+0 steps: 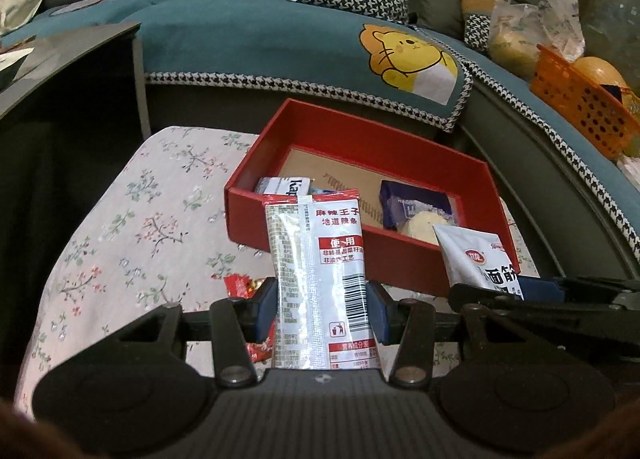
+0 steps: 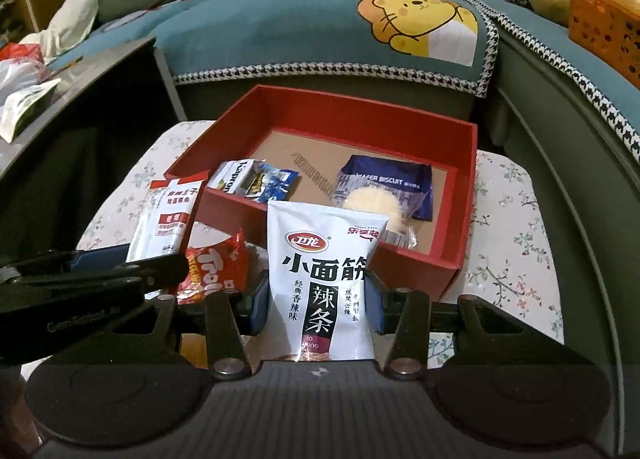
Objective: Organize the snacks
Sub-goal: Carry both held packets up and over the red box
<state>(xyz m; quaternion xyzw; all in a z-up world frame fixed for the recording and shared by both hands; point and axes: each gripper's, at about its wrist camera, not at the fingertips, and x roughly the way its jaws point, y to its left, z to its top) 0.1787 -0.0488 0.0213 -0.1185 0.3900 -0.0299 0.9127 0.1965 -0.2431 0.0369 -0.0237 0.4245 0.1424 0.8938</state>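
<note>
Two hand-held grippers hover side by side over a tabletop (image 2: 516, 211) covered in a floral cloth, each carrying a snack packet toward an open red box (image 2: 466, 195).

The left gripper (image 1: 322, 305) has its jaws clenched on a narrow silver and red spicy-strip packet (image 1: 316, 259). The packet stands upright, its long axis running away from the jaws toward the box, and its top edge overlaps the box's near wall in the left wrist view. The right gripper (image 2: 316, 299) grasps a wider white latiao pouch (image 2: 326, 279), also upright, with its top reaching the near wall of the box.

The box lies straight ahead of and below both sets of jaws, just beyond the packet tips. The right gripper looks lined up with the empty middle of the box; the left faces the left corner, where a small white carton (image 2: 232, 179) and a blue sachet (image 2: 276, 181) already lie. A blue wafer biscuit pack (image 2: 386, 195) rests at the right side of the box.

A red crinkled candy bag (image 2: 216, 267) sits on the cloth between the grippers, partly hidden by the left gripper's arm. The lower ends of both held packets are cut off behind the gripper bodies. The near floor of the box is screened by the packets, so free space there is hard to judge.
</note>
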